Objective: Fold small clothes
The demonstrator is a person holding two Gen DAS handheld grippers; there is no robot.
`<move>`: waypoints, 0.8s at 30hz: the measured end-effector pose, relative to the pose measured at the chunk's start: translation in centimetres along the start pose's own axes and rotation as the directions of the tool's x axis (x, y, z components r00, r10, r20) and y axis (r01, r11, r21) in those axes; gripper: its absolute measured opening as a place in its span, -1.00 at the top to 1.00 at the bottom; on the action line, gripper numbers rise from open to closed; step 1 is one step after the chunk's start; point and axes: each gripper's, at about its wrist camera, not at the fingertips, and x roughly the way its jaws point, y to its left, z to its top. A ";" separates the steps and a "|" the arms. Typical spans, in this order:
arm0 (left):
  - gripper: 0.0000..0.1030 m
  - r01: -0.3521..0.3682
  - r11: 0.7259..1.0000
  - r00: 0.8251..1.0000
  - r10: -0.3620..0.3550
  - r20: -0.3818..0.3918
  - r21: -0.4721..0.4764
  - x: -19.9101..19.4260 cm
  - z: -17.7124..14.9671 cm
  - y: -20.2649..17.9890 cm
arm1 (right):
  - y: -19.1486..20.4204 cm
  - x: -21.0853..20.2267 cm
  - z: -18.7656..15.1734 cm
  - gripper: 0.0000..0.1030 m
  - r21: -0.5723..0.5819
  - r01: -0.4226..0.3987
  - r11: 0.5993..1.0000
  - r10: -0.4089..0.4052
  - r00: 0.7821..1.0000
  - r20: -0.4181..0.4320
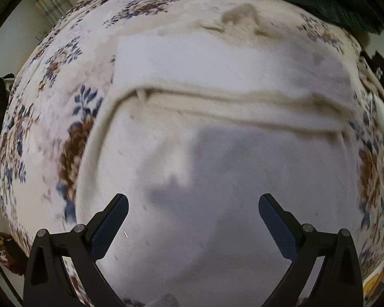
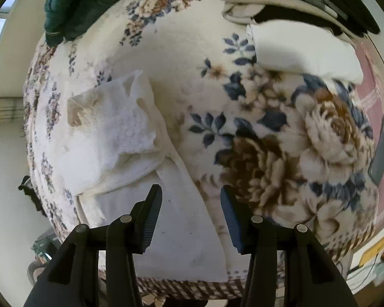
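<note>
A white fleece garment (image 1: 217, 168) lies partly folded on a floral blanket (image 1: 51, 58), with a cream fold ridge across its middle. My left gripper (image 1: 193, 202) is open and empty, hovering over the garment's near half. In the right wrist view the same garment (image 2: 120, 138) lies at the left. My right gripper (image 2: 191, 199) is open and empty over the garment's right edge, where it meets the blanket (image 2: 268, 153).
A dark green garment (image 2: 71, 7) lies at the back. A pile of black, cream and white clothes (image 2: 294, 25) sits at the back right. A grey phone (image 2: 382, 151) lies at the right edge. The bed's front edge is just below the grippers.
</note>
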 end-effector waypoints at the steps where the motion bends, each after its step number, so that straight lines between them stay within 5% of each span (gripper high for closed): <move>1: -1.00 -0.019 1.000 1.000 0.019 -0.002 0.004 -0.1 -0.7 -1.0 | -0.2 0.1 0.8 0.03 -0.006 -0.019 1.000 0.019 1.000 -0.004; 9: -1.00 -0.195 0.974 0.979 0.187 -0.077 -0.112 -0.2 -5.3 -6.4 | 3.4 8.1 13.5 0.04 -0.148 -0.214 0.966 0.203 0.975 -0.086; 14: -1.00 -0.223 0.946 0.972 0.196 -0.133 -0.235 0.3 -6.6 -7.8 | 6.4 16.3 18.4 0.08 -0.206 -0.255 0.945 0.200 0.946 -0.256; 15: -1.00 -0.216 0.944 0.973 0.187 -0.137 -0.247 0.3 -6.7 -8.3 | 6.4 17.5 18.6 0.61 -0.202 -0.261 0.944 0.198 0.938 -0.286; 16: -1.00 -0.221 0.945 0.972 0.193 -0.134 -0.241 0.3 -6.8 -8.7 | 6.5 18.4 18.6 0.85 -0.211 -0.268 0.940 0.196 0.931 -0.309; 18: -1.00 -0.221 0.948 0.972 0.196 -0.128 -0.228 0.0 -6.8 -9.4 | 7.0 17.9 18.8 0.87 -0.304 -0.192 0.933 0.118 0.962 -0.247; 21: -1.00 -0.212 0.949 0.974 0.186 -0.129 -0.232 -0.2 -7.0 -9.9 | 6.2 15.7 21.5 0.88 -0.314 -0.135 0.940 0.104 0.988 -0.114; 24: -1.00 -0.214 0.951 0.973 0.189 -0.129 -0.221 -0.6 -7.2 -10.5 | 6.6 17.2 22.9 0.87 -0.321 -0.115 0.940 0.069 0.986 -0.149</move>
